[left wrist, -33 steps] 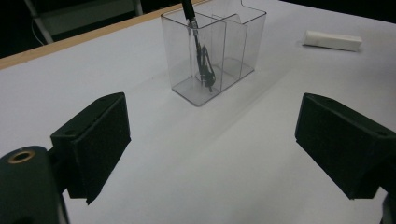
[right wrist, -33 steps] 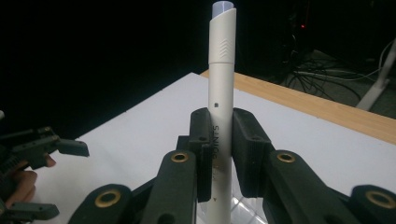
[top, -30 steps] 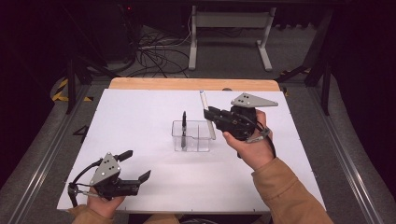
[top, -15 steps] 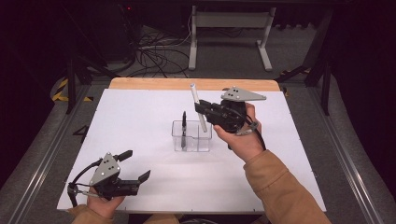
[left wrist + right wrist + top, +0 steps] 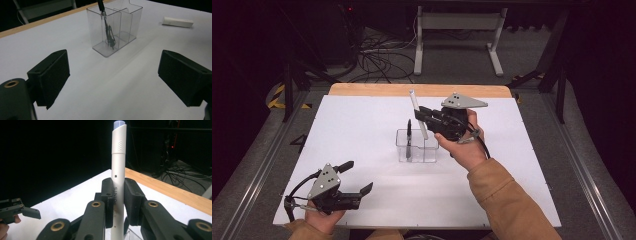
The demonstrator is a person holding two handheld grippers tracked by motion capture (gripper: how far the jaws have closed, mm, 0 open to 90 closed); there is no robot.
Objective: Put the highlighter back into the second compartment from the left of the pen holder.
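A clear plastic holder [image 5: 428, 150] with compartments stands mid-table, and a black pen [image 5: 409, 134] leans in its left compartment. My right gripper [image 5: 424, 117] hovers just above and behind the holder, shut on a white pen [image 5: 416, 106] that stands nearly upright with its lower end over the holder. In the right gripper view the pads [image 5: 108, 195] clamp the white pen [image 5: 118, 160] at mid-barrel. My left gripper [image 5: 359, 176] rests at the table's near left, open with nothing between its jaws. The left gripper view shows the holder [image 5: 125, 25] and black pen [image 5: 108, 30] ahead of it.
A small white block [image 5: 177, 22] lies on the white table [image 5: 362, 125] beyond the holder in the left gripper view. A wooden strip [image 5: 377, 90] edges the far side. Cables and a stand sit on the floor behind.
My right gripper has carried the white pen leftward and slightly down, from right of the holder to over it. The left gripper has stayed put.
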